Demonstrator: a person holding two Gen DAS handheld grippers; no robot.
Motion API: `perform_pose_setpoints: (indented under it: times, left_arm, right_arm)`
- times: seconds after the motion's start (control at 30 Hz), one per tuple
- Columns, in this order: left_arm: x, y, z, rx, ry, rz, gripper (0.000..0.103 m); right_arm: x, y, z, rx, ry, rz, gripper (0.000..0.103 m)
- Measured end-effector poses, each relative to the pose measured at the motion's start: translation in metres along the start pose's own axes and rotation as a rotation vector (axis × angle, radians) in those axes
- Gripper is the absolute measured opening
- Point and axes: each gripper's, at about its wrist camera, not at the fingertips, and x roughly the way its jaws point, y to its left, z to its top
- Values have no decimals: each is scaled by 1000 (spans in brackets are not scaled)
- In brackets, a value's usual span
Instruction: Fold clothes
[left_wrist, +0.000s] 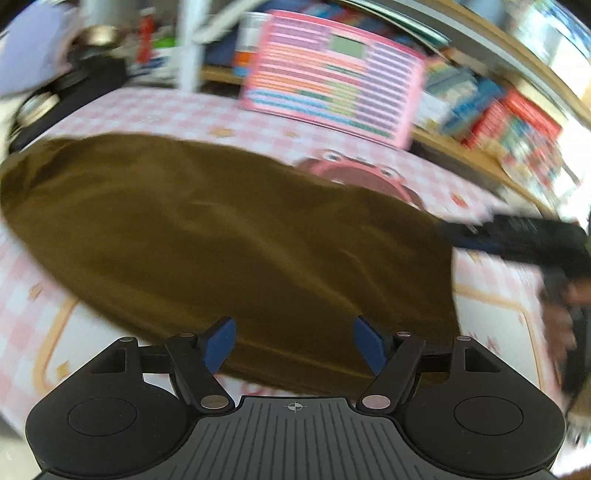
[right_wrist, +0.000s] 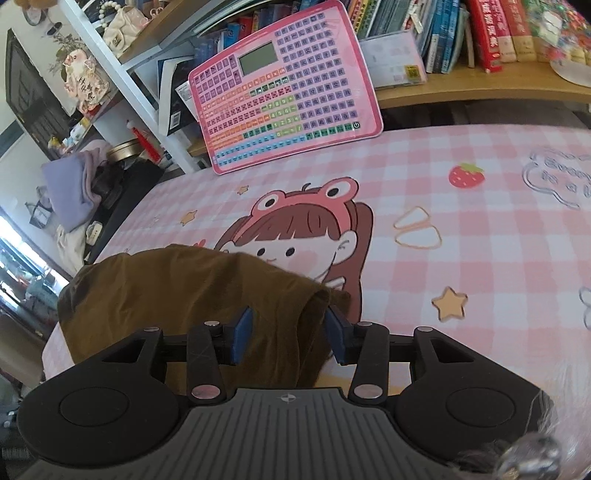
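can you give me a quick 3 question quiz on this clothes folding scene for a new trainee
1. True or false: the brown garment lies on a pink checked tablecloth.
2. Multiple choice: what leans against the shelf at the back of the table? A) a pink keyboard-style learning board B) a framed mirror C) a laptop
3. In the right wrist view, what sits between the fingers of the right gripper?

Key
1. True.
2. A, the pink learning board.
3. A bunched fold of the brown garment; the jaws stand apart, and whether the pads touch the cloth cannot be told. The left gripper is also open over the garment.
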Motion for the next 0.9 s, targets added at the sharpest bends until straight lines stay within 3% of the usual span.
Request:
perform_pose_setpoints:
  times: [0.2, 0.33, 0.43, 0.53, 0.6, 0.63, 0.67, 0.77, 0.9]
  left_arm:
    - [12, -40, -2, 191, 29, -83, 73]
    - [20, -52, -2, 235, 46, -138, 73]
    - [34, -62, -3, 271, 83, -130, 73]
    - [43, -70, -8, 318, 101, -96, 74]
    - [42, -73, -9, 338, 101, -96, 74]
    - [41, -72, -9, 337, 101, -98, 74]
    - [41, -71, -9, 336, 101, -101, 74]
    - [39, -66, -10, 334, 100, -107, 75]
    - [29, -69, -7, 331, 54, -106, 75]
  right_arm:
    - [10, -5, 6, 45, 42, -50, 40]
    - [3, -9, -2, 126, 57, 45, 39]
    - [2, -1, 1, 95, 36, 115, 39]
    - [14, 4, 11, 35, 17, 90, 38]
    - [29, -12, 16, 92, 32, 35, 29]
    - [35, -21, 18, 131, 45, 29, 15]
    - [34, -26, 17, 150, 46, 38, 9]
    - [31, -41, 16, 208, 51, 66, 8]
    - [12, -34, 17, 173, 26, 56, 13]
